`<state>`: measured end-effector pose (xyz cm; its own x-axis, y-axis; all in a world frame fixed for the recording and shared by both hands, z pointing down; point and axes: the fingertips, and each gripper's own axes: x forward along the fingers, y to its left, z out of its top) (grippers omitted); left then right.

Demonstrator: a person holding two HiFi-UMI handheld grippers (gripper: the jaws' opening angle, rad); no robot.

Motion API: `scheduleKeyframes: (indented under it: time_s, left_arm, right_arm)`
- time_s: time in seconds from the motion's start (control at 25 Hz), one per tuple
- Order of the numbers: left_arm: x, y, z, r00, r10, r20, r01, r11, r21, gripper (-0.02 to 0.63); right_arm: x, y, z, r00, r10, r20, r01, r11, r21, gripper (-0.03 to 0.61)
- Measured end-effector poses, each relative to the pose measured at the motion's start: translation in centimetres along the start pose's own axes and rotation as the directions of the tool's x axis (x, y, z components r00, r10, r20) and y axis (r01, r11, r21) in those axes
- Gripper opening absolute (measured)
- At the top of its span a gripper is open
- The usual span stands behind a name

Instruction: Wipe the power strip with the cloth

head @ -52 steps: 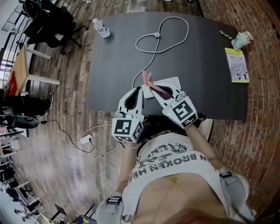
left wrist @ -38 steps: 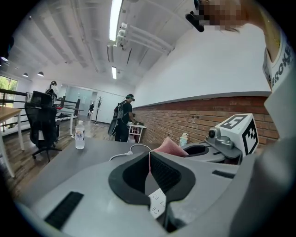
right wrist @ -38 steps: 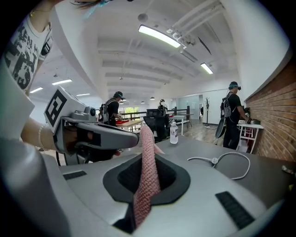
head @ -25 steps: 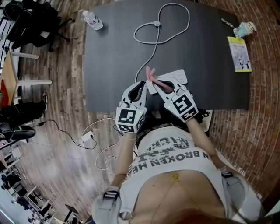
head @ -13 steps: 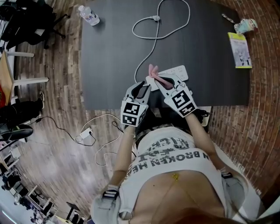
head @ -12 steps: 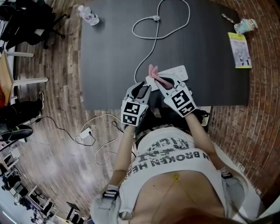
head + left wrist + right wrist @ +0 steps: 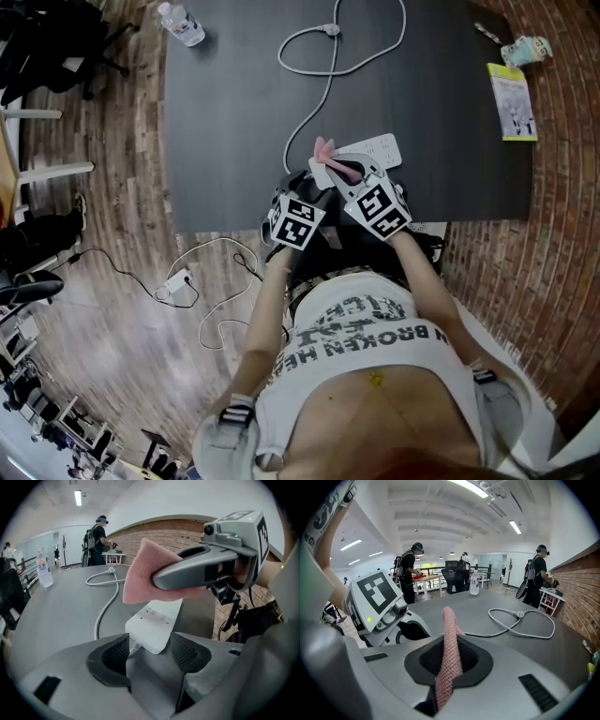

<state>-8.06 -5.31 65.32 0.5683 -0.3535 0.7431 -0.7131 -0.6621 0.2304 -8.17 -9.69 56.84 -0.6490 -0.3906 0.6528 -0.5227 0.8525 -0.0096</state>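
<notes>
A water bottle [image 7: 181, 22] stood at the far left corner of the dark table [image 7: 225, 122].

My left gripper [image 7: 150, 654] pointed down at the near edge of the table. Its jaws had just been opening and stood wide apart. The near end of the white power strip [image 7: 157, 620] lay between them, and neither pad pressed on it.

The power strip lay flat on the table, close to the near edge and directly in front of me. Its grey cable [image 7: 323, 89] ran away from it across the table, looped once and ended in a loose plug.

The pink cloth [image 7: 450, 639] was held just above the power strip, over the part beyond the left gripper's jaws. I could not tell whether the cloth touched the strip.

My right gripper [image 7: 449, 660] was clamped on the cloth. A folded edge stood upright out of the closed jaws. This gripper sat just beside the left gripper, on its right.

A yellow-green booklet [image 7: 512, 101] lay near the table's right edge, well apart from the power strip.
</notes>
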Motion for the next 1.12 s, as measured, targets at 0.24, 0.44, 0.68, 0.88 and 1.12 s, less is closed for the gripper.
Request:
scheduleKeyframes:
  time_s: [0.24,0.44,0.68,0.88,1.12]
  left_arm:
    - [1.9,0.0,-1.7,0.991,0.030,-0.127,-0.018,0.996,0.092,0.272]
    - [2.7,0.2,-2.0,0.979,0.068,-0.195,-0.033,0.983,0.178,0.272]
    - [3.0,0.3,-2.0,0.983,0.051,-0.176,-0.018,0.983,0.184,0.272]
    - [3.2,0.2,-2.2,0.980,0.044,-0.193,-0.008,0.983,0.184,0.273]
    - [3.1,0.2,-2.1,0.982,0.046,-0.181,-0.011,0.982,0.189,0.275]
  right_arm:
    - [1.2,-0.4,-1.5,0.998,0.002,-0.060,-0.003,1.000,-0.016,0.017]
    - [2.0,-0.5,-2.0,0.995,0.021,-0.096,-0.026,0.998,-0.054,0.017]
    - [3.3,0.6,-2.5,0.985,0.098,-0.144,-0.114,0.987,-0.109,0.017]
    - [4.9,1.8,-3.6,0.963,0.174,-0.206,-0.207,0.966,-0.153,0.017]
    - [6.7,2.8,-4.9,0.937,0.204,-0.283,-0.262,0.947,-0.185,0.017]
